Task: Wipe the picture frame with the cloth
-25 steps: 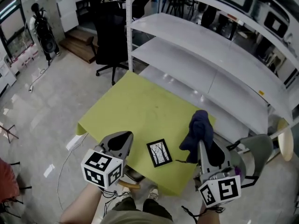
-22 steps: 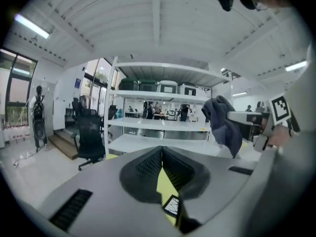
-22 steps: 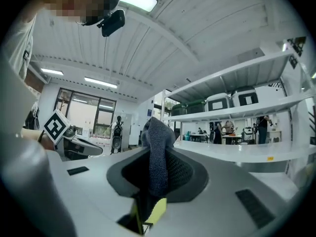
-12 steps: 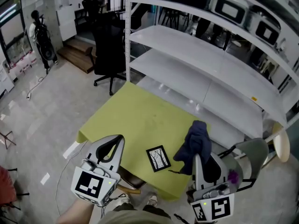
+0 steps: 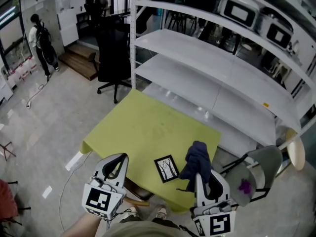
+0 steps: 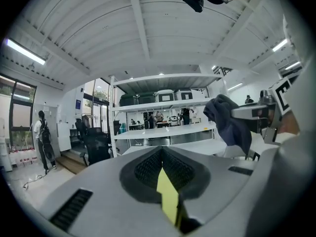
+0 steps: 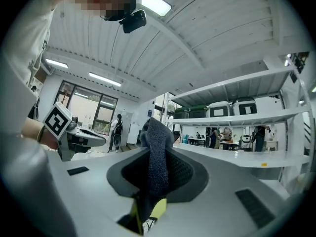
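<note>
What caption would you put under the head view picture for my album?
Right gripper holds a dark cloth up near the picture frame lying on the yellow-green table.

The table below me has a yellow-green top, and the small black picture frame lies flat on it near the edge closest to me, face up with a drawing of bare trees. Behind it, a white shelving rack stands on the pale floor with lidded storage boxes on an upper shelf. A black office chair stands beside the rack's left post.
</note>
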### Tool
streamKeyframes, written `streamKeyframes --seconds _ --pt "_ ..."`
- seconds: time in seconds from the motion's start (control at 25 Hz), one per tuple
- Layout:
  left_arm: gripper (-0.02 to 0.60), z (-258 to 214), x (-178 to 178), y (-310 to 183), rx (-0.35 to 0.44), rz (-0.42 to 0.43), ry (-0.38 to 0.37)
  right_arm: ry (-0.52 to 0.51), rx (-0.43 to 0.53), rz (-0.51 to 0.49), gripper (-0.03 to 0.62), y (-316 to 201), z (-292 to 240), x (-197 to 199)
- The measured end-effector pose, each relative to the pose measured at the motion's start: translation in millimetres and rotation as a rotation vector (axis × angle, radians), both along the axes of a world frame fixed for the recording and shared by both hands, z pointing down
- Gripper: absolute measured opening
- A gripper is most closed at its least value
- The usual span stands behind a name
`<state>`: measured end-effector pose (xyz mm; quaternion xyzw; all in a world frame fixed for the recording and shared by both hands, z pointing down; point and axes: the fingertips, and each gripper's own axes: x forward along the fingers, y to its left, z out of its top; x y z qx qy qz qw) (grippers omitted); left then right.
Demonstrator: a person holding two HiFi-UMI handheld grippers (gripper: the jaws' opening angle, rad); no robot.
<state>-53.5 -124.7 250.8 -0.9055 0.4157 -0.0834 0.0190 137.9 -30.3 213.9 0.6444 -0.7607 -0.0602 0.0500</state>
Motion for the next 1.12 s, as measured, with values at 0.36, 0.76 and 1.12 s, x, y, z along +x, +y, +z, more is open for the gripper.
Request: streamKeyframes --seconds 0.36,0.76,1.12 --pt "0.006 12 2 3 -0.028 0.029 0.004 0.055 -0.028 -0.021 0.078 -7 14 -7" --pt "0.006 6 13 -3 -0.023 0.034 0.016 0.084 -0.026 -0.016 0.078 -12 13 -4" --pt "0.006 3 14 -6 -0.014 0.03 0.011 0.075 -0.003 -0.007 0.078 -16 7 3"
